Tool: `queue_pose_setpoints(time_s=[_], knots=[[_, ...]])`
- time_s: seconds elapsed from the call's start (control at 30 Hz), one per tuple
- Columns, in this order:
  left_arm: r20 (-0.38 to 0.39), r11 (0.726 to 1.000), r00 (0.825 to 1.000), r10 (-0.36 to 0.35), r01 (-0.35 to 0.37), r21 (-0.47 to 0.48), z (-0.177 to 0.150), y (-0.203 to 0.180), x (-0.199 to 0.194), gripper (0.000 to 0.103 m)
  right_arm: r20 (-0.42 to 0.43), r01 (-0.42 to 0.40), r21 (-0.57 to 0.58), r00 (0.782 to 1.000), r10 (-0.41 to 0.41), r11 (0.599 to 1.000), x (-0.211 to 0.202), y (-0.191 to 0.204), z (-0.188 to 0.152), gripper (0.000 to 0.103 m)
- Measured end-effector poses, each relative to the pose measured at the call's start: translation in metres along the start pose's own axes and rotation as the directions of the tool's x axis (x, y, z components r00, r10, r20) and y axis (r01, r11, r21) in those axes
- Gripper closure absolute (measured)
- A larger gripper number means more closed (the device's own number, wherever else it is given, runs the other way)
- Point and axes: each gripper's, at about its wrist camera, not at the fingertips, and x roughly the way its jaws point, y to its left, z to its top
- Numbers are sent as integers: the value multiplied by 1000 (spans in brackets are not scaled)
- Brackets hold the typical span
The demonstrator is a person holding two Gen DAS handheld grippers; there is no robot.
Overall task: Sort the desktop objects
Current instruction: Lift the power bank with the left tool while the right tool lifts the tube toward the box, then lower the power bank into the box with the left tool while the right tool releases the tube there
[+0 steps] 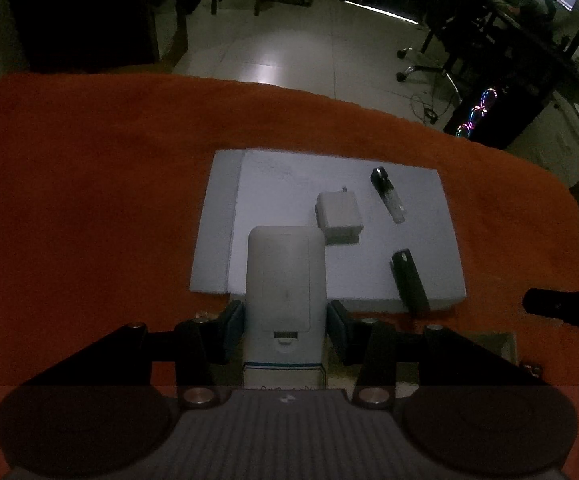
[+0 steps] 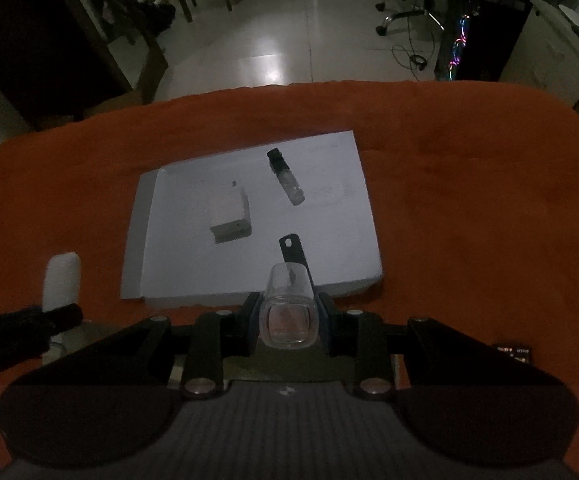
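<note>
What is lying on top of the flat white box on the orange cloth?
On the flat white box: a white square charger, a clear vial with black cap, and a black stick. The held clear bottle hides that stick's near end in the right wrist view.

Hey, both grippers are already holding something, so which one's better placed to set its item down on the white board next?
Probably the left gripper. Its white case already overlaps the white board near the charger; the right gripper holds its clear bottle just short of the board's near edge.
</note>
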Motion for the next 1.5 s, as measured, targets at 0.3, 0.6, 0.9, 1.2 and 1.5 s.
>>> queue_pose_setpoints(time_s=[0.3,0.6,0.9,1.2,1.5], knots=[[-3,998,1000,23,-23,58,-56,-1,-9,63,6,0,-28,1000,0,1000,-12,7,-46,72],[-49,996,998,34,-30,81,-105,4,11,63,-45,22,-75,999,-25,997,16,15,-101,72],[-87,997,996,35,-29,77,-132,5,43,63,-107,23,-87,994,-33,996,60,14,-132,72],[-133,993,989,65,-51,102,-145,4,74,63,-161,41,-69,986,-51,997,96,-5,-146,72],[-144,993,987,71,-57,102,-143,6,92,63,-219,23,-48,975,-33,999,125,-15,-162,71]])
